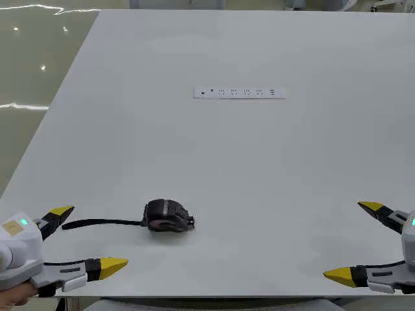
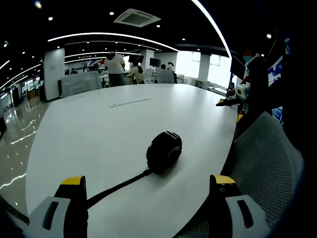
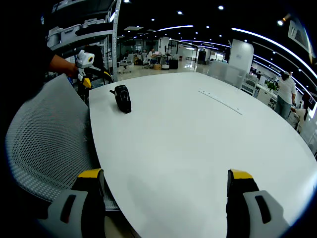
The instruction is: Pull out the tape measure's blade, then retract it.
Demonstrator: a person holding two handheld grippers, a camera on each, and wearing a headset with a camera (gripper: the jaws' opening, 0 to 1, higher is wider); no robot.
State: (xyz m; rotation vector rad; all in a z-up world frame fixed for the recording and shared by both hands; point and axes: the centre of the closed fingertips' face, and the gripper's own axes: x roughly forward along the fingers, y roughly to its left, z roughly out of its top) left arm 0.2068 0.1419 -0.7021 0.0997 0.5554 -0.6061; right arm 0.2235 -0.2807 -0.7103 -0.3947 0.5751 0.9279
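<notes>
Left tongs (image 1: 92, 237) spread, tape measure (image 1: 167, 216) just beyond them.

matt white table (image 1: 259, 162), glossy floor (image 1: 32, 58)

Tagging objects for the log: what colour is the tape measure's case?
Mostly black; the tape measure shows best in the left gripper view.

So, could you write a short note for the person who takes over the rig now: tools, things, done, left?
Left tool: open, empty, at the table's front left.
Right tool: open, empty, front right.
Tape measure: lies on the table before the left tool, its black strap stretched toward that tool.
Done: nothing, no blade is out.
Left: grip the tape measure, pull the blade out, retract it.
</notes>
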